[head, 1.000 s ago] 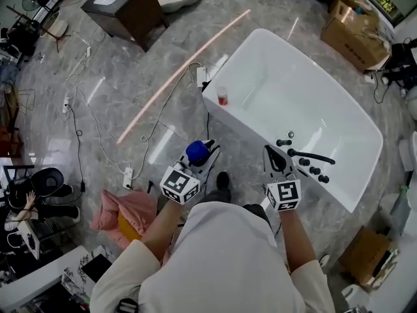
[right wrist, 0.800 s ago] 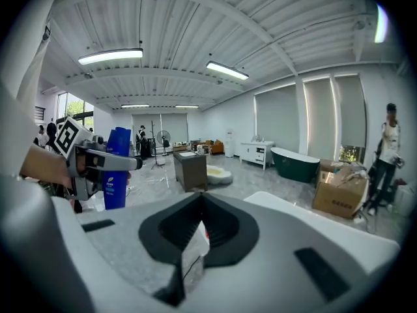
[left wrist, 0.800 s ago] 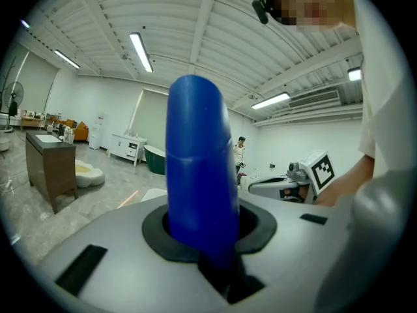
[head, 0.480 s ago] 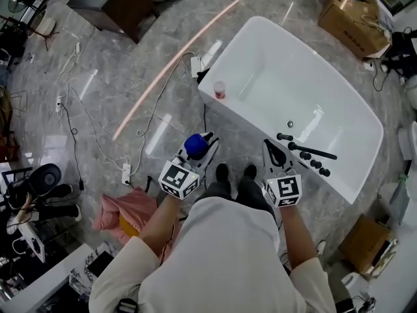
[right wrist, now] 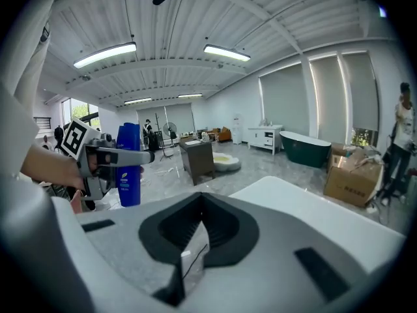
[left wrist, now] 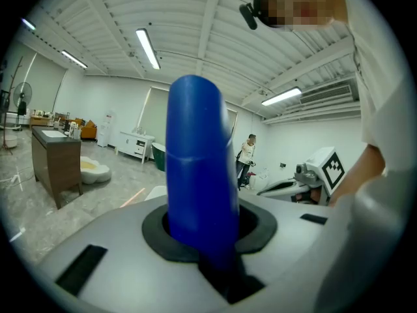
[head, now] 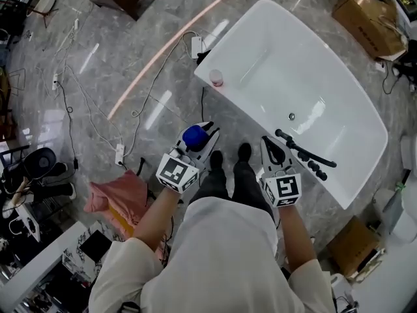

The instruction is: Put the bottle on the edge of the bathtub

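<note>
**Left tool** (head: pixel 204 138): clamped on the blue bottle (head: pixel 194 137). You hold the bottle upright, cap end up. It hangs over the floor by your feet (head: pixel 228 160), just left of the bathtub's near long rim and not touching it.

**Right tool** (head: pixel 270 142): jaws together, nothing between them. Its tip sits at the near rim, just left of the black faucet set (head: pixel 306 156).

**Bathtub** (head: pixel 326 64): white, lying diagonally, with the near-left corner closest to your left tool. A small cup with a red base (head: pixel 216 78) stands on that corner's edge. The faucet set takes up the near rim to your right. Between the cup and the faucet the rim runs as plain white edge, directly ahead of both tools.

**Marble floor** (head: pixel 130 57): open grey floor lies between your left tool and the tub's side.

**Obstacles to your left:** cables (head: pixel 71 119), a power strip (head: pixel 120 154) and a pink cloth (head: pixel 114 197), all well apart from the tub.

**Far right:** a cardboard box (head: pixel 371 18) beyond the tub.
</note>
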Demonstrator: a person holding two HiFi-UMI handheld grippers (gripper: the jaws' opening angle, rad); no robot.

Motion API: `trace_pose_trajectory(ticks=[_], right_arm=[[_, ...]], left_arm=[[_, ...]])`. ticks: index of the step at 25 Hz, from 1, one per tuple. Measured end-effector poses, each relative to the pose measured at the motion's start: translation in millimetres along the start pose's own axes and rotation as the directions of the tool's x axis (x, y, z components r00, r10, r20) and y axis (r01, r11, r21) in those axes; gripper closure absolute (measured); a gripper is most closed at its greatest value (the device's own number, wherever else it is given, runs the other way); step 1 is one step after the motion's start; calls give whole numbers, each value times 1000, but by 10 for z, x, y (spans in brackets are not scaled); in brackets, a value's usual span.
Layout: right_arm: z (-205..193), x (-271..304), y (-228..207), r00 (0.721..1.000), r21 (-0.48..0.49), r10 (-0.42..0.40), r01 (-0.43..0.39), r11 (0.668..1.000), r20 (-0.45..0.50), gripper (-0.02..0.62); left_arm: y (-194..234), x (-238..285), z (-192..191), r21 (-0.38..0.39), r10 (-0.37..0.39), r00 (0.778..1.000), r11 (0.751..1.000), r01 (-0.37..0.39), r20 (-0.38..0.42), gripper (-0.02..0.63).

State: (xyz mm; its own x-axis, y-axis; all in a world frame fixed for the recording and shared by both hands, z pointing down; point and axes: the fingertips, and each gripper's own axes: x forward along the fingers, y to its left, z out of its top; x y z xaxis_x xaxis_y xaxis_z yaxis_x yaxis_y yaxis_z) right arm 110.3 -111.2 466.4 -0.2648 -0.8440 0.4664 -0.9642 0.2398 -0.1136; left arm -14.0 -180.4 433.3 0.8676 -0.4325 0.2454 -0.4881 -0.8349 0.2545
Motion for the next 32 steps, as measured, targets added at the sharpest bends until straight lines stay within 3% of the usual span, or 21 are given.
trace_pose_trajectory(ticks=[16,25,32], right_arm=[[-898,775,-589,993,83,61,-53,995,-97,592],[-1832,1419,-729,985,152,79,-56,987,-151,592],[-2250,1699,-818,982,167,62,-32,985,-177,592]], left_arm=[[327,1178,-822,65,12,1000,998,-10,-28,528],[686,1807,-1744,114,9,998,993,-2,-56,526],[816,2123,-2228,135,21,998,991,-12,-64,528]])
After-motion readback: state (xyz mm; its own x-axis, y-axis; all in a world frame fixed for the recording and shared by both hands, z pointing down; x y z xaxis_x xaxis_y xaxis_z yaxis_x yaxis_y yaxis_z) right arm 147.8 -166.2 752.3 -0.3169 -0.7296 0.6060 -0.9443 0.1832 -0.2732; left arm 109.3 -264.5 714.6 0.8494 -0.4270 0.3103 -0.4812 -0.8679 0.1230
